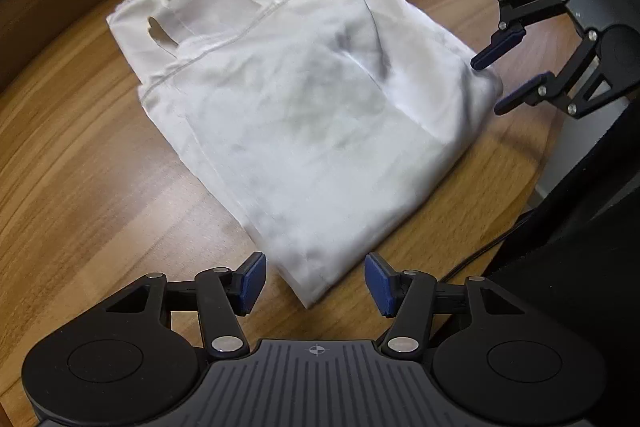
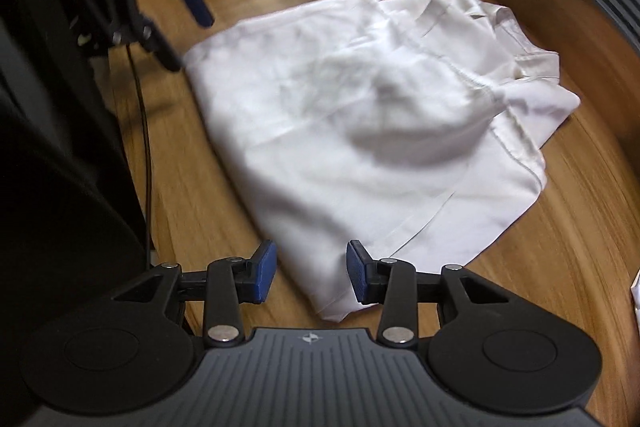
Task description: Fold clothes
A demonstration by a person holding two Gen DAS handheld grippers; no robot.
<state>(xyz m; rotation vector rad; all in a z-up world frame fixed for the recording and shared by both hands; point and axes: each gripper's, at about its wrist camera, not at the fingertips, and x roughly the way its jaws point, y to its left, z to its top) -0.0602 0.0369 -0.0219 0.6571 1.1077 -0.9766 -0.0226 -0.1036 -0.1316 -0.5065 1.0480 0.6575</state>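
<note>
The shirt (image 1: 304, 99) lies on the surface (image 1: 80, 147), doubled over but rumpled, just ahead of both jaws; left gripper (image 1: 315, 281) and right gripper (image 2: 311, 269) gape, holding nothing. Tidying folds may remain.

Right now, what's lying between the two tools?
The folded white garment spans the wooden table between the left tool and right tool, clearest in the left wrist view. Both are open.

White shirt (image 1: 304, 115) lies folded into a rumpled, layered bundle on the table (image 1: 80, 155), collar end pointing to 11 o'clock, stitched hem running across its upper half, nearest corner toward 6.
</note>
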